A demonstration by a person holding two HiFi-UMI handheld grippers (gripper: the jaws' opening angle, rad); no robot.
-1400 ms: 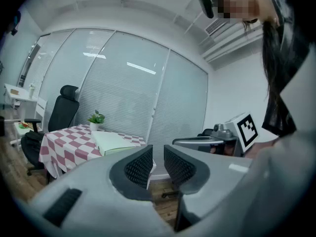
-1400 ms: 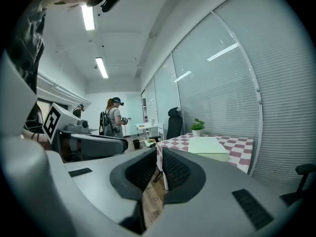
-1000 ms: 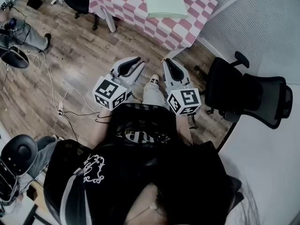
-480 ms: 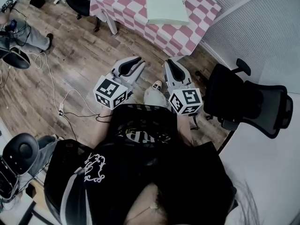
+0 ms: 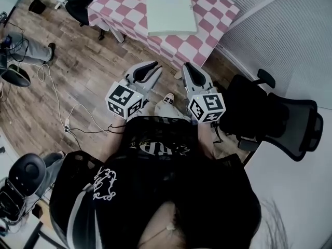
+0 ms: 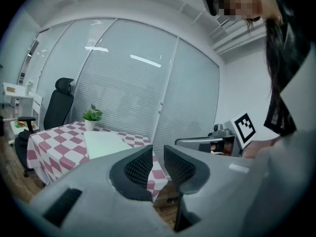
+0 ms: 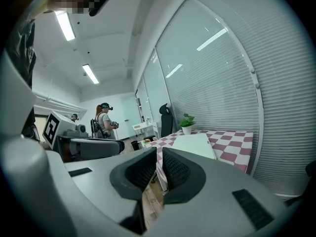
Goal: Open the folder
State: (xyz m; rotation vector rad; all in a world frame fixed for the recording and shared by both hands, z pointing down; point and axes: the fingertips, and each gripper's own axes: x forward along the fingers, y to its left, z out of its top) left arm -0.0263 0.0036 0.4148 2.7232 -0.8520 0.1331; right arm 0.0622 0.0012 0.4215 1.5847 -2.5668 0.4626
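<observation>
While the person stands a few steps short of it, the head view shows a pale green folder lying shut and flat on a pink checked table at the top of the picture. The left gripper and right gripper are held side by side at waist height, both aimed at the table, probably ready to reach for the folder. A black office chair stands to the right.

The left gripper view looks along its two black pads, which stand a narrow slit apart with nothing between them. Beyond them is the folder, well out of reach, and a small potted plant behind it.

The right gripper view shows the same: pads almost together, a thin gap, empty. The folder lies ahead and untouched, so opening it has not begun.
</observation>
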